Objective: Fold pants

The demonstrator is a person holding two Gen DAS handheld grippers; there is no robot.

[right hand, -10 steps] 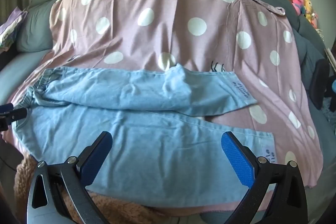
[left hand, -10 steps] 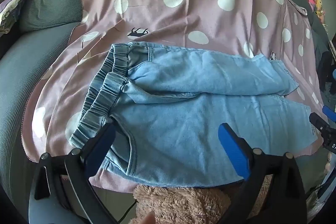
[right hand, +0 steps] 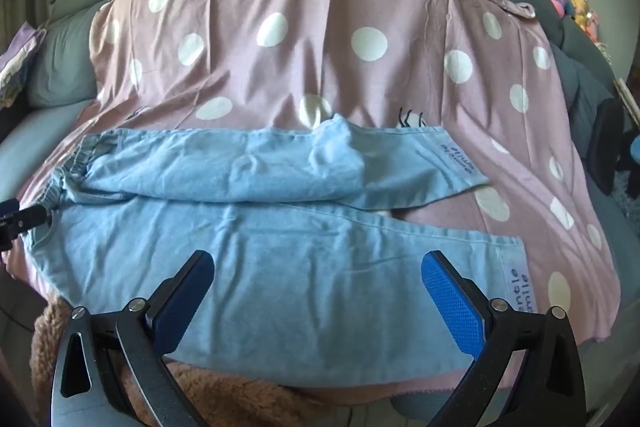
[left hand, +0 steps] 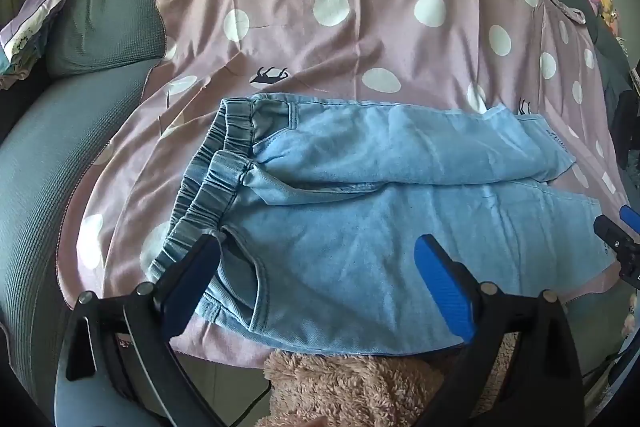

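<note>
Compared with the frame shortly before, very little is changed. In the left wrist view the pants (left hand: pixel 360 227) are seen slightly lower and nearer, so the left gripper (left hand: pixel 316 267) appears moved a little forward over the waistband (left hand: pixel 208 187). In the right wrist view the cloth lies in the same shape as before.

One pair of light blue pants is counted, spread flat on one pink sheet with white dots (right hand: pixel 320 39), which covers a grey sofa (left hand: pixel 48 167). Two legs are seen: the far leg (right hand: pixel 280 163) and the near leg (right hand: pixel 300 267), lying side by side and touching along most of their length, parted only near the hems. Two printed labels are visible, one at each hem (right hand: pixel 520 287).

Two grippers are present. The left gripper is held wide apart above the waist end, nothing between its fingers. The right gripper (right hand: pixel 318 283) is likewise spread wide over the near leg, holding nothing. A brown fluffy fabric (left hand: pixel 360 383) is seen below the near edge of the sheet.
</note>
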